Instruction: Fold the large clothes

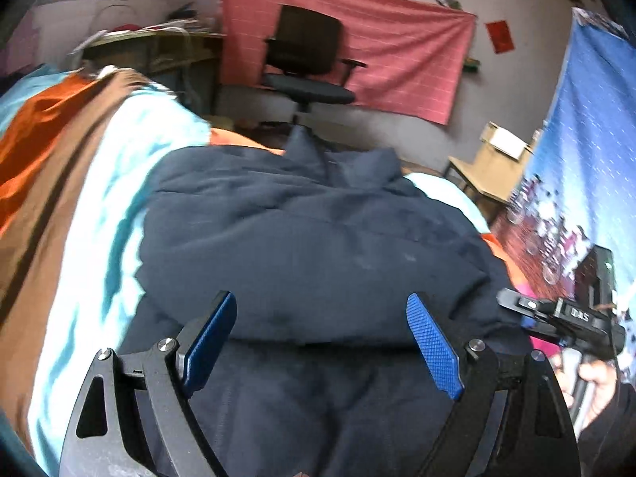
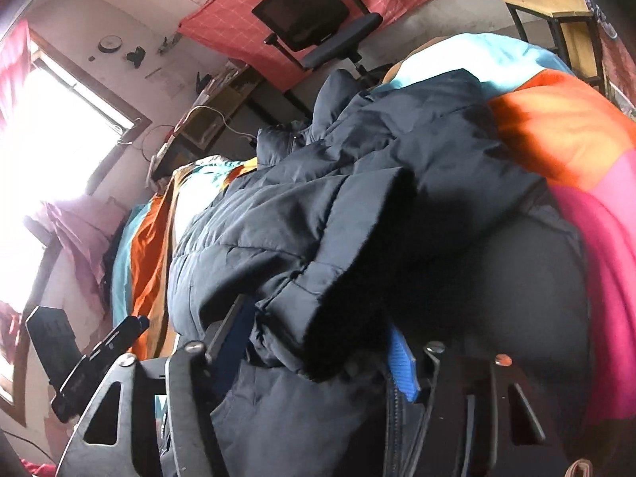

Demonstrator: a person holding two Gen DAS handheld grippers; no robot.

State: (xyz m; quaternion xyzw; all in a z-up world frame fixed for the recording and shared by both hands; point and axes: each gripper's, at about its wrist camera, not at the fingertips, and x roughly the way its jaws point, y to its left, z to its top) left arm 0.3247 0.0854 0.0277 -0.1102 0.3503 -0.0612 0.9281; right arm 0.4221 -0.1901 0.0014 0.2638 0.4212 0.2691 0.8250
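Note:
A dark navy puffer jacket (image 1: 310,238) lies bunched on a bed with a striped cover (image 1: 79,198). My left gripper (image 1: 320,300) hovers just above the jacket's near edge, open, its blue pads (image 1: 433,342) wide apart with nothing between them. In the right wrist view a sleeve cuff (image 2: 318,278) of the jacket (image 2: 437,151) fills the gap of my right gripper (image 2: 316,318), whose pads press on it from both sides. The right gripper (image 1: 520,306) also shows at the jacket's right edge in the left wrist view, held by a hand (image 1: 596,377).
A black office chair (image 1: 306,59) stands beyond the bed before a pink wall cloth (image 1: 397,47). A cluttered desk (image 1: 159,51) is at the back left and a wooden table (image 1: 493,171) at the right. A blue printed hanging (image 1: 588,159) borders the bed's right side.

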